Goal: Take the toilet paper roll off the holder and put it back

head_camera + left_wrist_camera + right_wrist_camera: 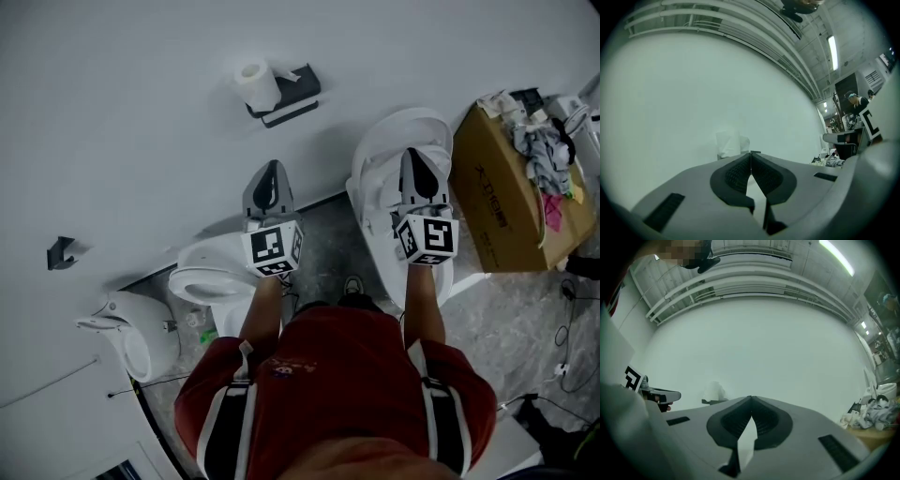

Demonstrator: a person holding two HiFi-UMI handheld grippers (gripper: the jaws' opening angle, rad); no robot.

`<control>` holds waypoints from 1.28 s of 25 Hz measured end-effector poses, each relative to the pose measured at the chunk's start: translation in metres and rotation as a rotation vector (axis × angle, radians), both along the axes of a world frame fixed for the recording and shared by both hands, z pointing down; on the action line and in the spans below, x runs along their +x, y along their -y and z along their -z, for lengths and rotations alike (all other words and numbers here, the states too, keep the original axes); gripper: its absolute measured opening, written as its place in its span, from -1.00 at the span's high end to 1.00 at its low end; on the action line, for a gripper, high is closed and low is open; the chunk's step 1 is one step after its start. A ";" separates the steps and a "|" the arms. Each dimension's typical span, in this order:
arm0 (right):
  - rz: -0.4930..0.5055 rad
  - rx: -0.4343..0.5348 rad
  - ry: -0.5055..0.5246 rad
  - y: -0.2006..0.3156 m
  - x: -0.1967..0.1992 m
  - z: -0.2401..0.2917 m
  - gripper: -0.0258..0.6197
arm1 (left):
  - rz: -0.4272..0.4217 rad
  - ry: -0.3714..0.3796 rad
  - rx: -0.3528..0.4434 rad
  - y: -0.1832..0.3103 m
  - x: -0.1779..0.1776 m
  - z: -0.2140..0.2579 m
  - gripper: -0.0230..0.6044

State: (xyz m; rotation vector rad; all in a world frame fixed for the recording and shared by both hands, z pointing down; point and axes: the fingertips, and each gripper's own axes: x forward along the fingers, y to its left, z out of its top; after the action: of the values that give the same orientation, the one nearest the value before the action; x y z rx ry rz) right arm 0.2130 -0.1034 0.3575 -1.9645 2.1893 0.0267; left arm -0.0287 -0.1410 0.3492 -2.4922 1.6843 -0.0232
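Observation:
A white toilet paper roll sits on a dark holder fixed to the white wall, seen from above in the head view. The roll shows pale and blurred just above the left jaws, and the roll shows small and left of the right jaws. My left gripper points at the wall below the holder, jaws shut and empty. My right gripper is held further right over a toilet, jaws shut and empty. Both stand well short of the roll.
A white toilet stands under the right gripper and another toilet under the left. A cardboard box full of rags stands at the right. A urinal and a dark wall hook are at the left.

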 end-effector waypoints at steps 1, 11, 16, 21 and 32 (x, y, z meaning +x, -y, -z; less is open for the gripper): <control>0.003 -0.004 0.001 0.005 0.004 -0.002 0.90 | 0.003 -0.003 -0.003 0.004 0.004 0.000 0.87; 0.048 -0.006 0.017 0.064 0.008 -0.009 0.90 | 0.045 -0.004 -0.017 0.051 0.015 0.010 0.86; 0.074 -0.002 0.013 0.098 -0.006 -0.008 0.90 | 0.061 0.001 -0.022 0.081 0.006 0.018 0.69; 0.075 -0.010 0.002 0.133 -0.013 -0.009 0.90 | 0.066 -0.041 -0.029 0.117 -0.003 0.033 0.20; 0.041 -0.049 -0.020 0.191 -0.027 -0.019 0.90 | 0.014 -0.023 -0.095 0.189 -0.012 0.033 -0.28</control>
State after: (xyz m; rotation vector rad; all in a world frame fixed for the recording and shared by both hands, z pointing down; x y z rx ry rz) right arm 0.1865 -0.2942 0.3763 -1.9523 2.2630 -0.0130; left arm -0.0403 -0.3300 0.3162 -2.5580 1.7492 -0.0782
